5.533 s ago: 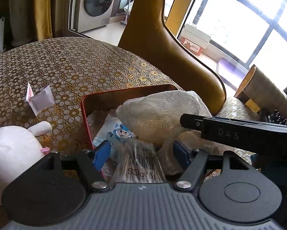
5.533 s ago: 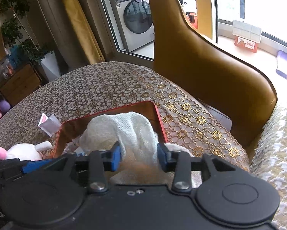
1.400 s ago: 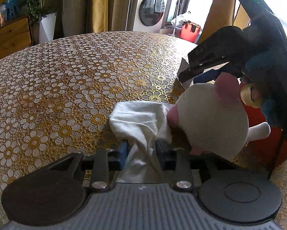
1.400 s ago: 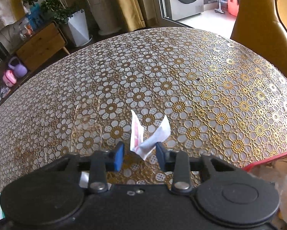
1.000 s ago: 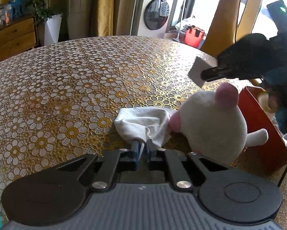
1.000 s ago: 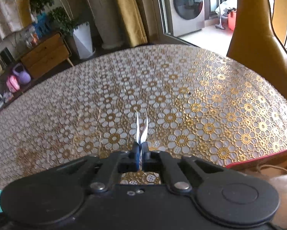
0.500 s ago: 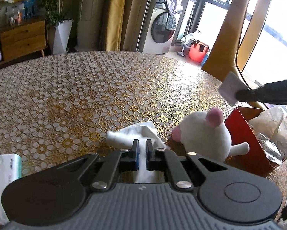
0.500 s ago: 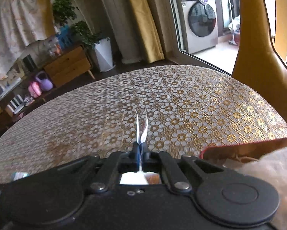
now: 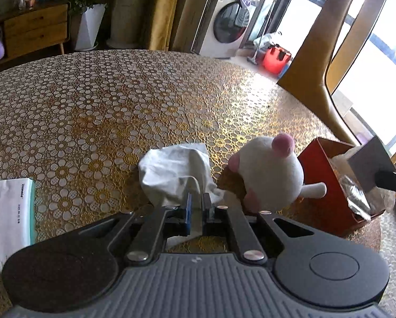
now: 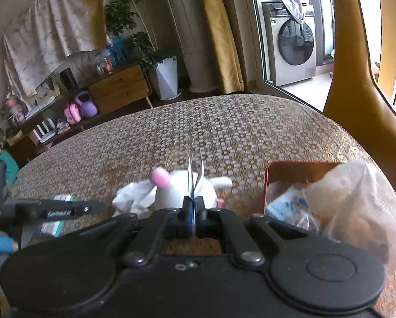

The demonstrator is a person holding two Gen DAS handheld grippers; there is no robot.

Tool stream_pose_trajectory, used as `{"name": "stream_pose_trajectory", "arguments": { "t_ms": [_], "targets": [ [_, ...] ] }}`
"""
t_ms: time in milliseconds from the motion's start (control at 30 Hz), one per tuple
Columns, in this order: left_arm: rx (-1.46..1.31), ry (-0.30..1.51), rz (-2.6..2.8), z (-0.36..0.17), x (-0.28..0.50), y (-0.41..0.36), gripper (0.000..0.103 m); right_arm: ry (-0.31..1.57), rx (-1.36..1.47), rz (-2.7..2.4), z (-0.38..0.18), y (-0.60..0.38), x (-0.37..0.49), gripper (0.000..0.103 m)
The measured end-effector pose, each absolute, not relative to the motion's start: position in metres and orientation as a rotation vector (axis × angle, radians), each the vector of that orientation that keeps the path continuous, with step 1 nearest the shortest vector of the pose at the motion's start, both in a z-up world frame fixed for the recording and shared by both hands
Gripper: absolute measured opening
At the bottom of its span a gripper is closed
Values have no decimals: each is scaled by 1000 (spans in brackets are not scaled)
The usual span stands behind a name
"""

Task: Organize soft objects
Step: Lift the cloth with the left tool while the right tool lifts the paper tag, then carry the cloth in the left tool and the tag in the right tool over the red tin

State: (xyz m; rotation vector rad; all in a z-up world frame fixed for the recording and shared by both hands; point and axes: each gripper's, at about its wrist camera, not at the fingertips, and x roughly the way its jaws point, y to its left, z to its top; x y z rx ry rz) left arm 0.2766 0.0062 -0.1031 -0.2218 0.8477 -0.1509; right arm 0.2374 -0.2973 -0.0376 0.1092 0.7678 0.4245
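My left gripper is shut on a white cloth that hangs crumpled just above the gold lace tablecloth. Right of the cloth sits a white plush toy with pink ears, close to a red tin box. My right gripper is shut on a small folded paper packet, held in the air; the left wrist view shows that packet over the box. The red tin box holds a gauzy white bag and small packs.
A teal and white tissue pack lies at the table's left edge. A tan leather chair stands behind the table on the right. Bare tablecloth stretches across the far side.
Both grippers have risen. The left lifted the white cloth off the table beside the plush toy. The right carried the paper packet rightward, from the open table to above the red box.
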Motion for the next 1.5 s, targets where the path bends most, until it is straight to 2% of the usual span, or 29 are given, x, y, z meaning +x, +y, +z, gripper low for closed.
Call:
{"name": "stream_pose_trajectory", "arguments": {
  "t_ms": [100,133,167,200,233,267,767,1100,1133,1167,1200,1433,1500],
  "targets": [
    [-202,876,-129,-104,277,2,14,772,120,423,-41,-303,227,2],
    [-199,886,-126,-105,277,0,25,772,123,421,-42,-304,224,2],
    [-200,897,-118,-105,278,-1,45,772,125,419,-44,-306,221,2],
    [-201,908,-111,-105,279,-3,60,771,125,418,-44,-308,219,2],
    [-207,920,-106,-106,280,-4,82,769,126,418,-46,-310,217,2],
    [-216,931,-102,-106,282,-4,85,770,132,417,-47,-312,216,2],
    [-253,1000,-4,-136,323,-30,85,791,159,410,-64,-328,209,2],
    [-122,1003,56,-151,332,-43,83,811,164,411,-73,-328,211,2],
    [-111,996,59,-150,331,-45,74,812,163,410,-73,-328,211,2],
    [-97,991,58,-151,331,-47,56,813,162,409,-73,-328,211,2],
    [-84,987,49,-151,330,-48,49,813,162,408,-73,-328,211,2],
    [-66,969,26,-152,329,-53,18,817,156,396,-73,-328,211,2],
    [-63,950,16,-150,327,-53,16,819,154,391,-74,-328,211,2]
  ]
}}
